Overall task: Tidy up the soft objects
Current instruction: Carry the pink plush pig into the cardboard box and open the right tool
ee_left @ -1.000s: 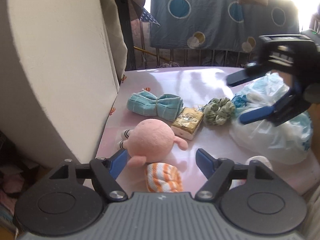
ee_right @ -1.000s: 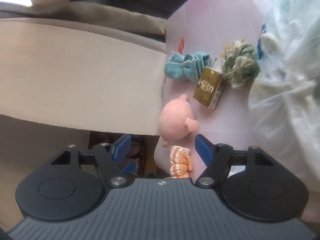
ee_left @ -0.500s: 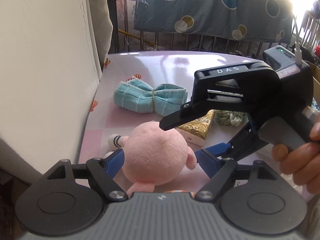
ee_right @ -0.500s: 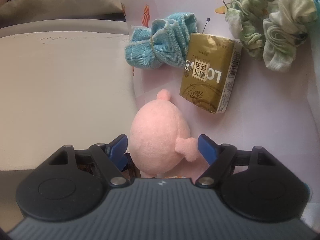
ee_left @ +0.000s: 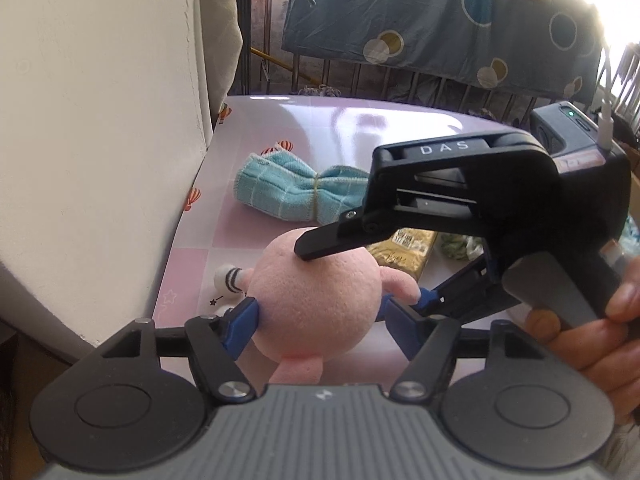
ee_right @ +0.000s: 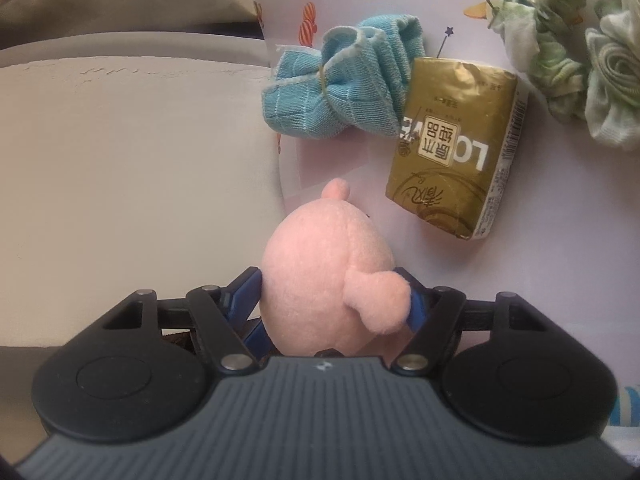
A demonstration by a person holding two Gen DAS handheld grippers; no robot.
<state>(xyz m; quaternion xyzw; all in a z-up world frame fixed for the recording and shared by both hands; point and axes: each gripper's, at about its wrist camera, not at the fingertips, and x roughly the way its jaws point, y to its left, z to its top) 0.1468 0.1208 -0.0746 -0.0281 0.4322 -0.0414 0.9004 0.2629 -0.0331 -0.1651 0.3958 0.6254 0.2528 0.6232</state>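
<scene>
On the pink table (ee_left: 320, 128), near its left edge, both tools have closed in on the pink plush toy (ee_left: 316, 300). The left gripper (ee_left: 320, 322) and the right gripper (ee_right: 336, 304) have just narrowed their jaws and now pinch its sides, so a two-handed lift looks ready. The blue cloth (ee_left: 296, 192) lies farther off.

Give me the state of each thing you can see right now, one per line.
pink plush toy: pinched by both grippers.
left gripper: jaws just closed further, pads pressing the toy.
right gripper: the same, from another side.
blue cloth: bunched, tied at its middle.
gold tissue pack: lying flat, untouched.
green scrunchie: lying free.
</scene>
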